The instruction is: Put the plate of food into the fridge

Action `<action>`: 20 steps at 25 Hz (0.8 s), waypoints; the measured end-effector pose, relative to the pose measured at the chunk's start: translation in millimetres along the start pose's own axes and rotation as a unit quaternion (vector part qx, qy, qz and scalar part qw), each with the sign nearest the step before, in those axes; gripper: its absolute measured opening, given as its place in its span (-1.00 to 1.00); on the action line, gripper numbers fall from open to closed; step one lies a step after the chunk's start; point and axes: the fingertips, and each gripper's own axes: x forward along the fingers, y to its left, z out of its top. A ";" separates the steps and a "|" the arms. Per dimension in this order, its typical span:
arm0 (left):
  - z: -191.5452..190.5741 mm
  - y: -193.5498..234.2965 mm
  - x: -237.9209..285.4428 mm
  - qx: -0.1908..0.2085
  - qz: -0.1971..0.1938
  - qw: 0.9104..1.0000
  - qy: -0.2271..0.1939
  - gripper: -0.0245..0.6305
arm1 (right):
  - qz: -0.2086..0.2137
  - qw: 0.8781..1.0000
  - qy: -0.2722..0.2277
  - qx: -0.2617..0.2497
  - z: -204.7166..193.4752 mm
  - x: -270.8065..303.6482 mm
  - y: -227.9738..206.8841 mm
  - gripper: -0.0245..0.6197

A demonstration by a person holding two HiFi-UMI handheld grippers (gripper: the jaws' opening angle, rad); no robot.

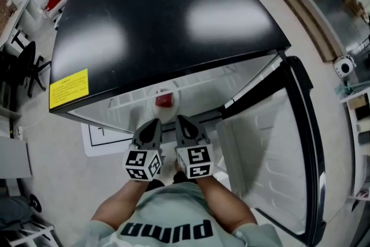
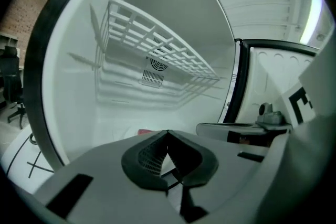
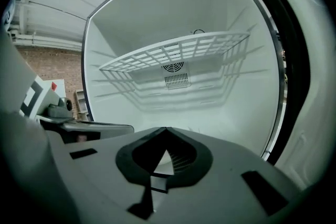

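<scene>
Head view: the fridge (image 1: 167,14) is seen from above with its door (image 1: 272,147) swung wide to the right, so the white compartment is exposed. A wire shelf (image 3: 178,55) is fitted across the upper part of that compartment.

The plate (image 1: 171,109) of food (image 1: 164,100) is found inside the fridge. It appears to be set on the compartment floor below the shelf, just beyond the claw tips, and is touched by neither claw. The left claw (image 1: 153,122) and right claw (image 1: 182,120) are held side by side at the mouth of the opening, both pointed inward. In each gripper view the jaws are seen clenched tip to tip, with nothing held between them.

The placing step is judged complete, since the plate is released and at rest inside. A straight withdrawal of both claws from the opening is judged to be called for next, after which the door could be shut.

On clearances, the dark frame edge (image 2: 39,76) is noted on the left claw's outer side, and the door's edge and inner liner on the right. The wire shelf stands well above both claws. Open room is offered rearward only, and it is limited by the person's body close behind.
</scene>
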 end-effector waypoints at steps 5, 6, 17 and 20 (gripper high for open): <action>17.8 -8.9 -24.4 0.006 -0.032 0.999 -0.008 -0.91 | -0.023 1.000 -0.014 -0.005 9.2 -15.1 0.9 -0.91; 19.7 -9.3 -29.7 0.007 -0.039 0.999 -0.009 -0.91 | -0.028 0.999 -0.018 -0.007 11.1 -17.7 2.4 -0.91; 40.7 3.2 -114.0 0.056 -0.148 0.987 -0.008 -0.91 | -0.116 0.990 -0.079 0.012 29.9 -71.2 71.8 -0.91; 42.4 11.8 -146.5 0.068 -0.179 0.981 -0.008 -0.91 | -0.147 0.985 -0.093 0.013 33.9 -90.6 101.9 -0.91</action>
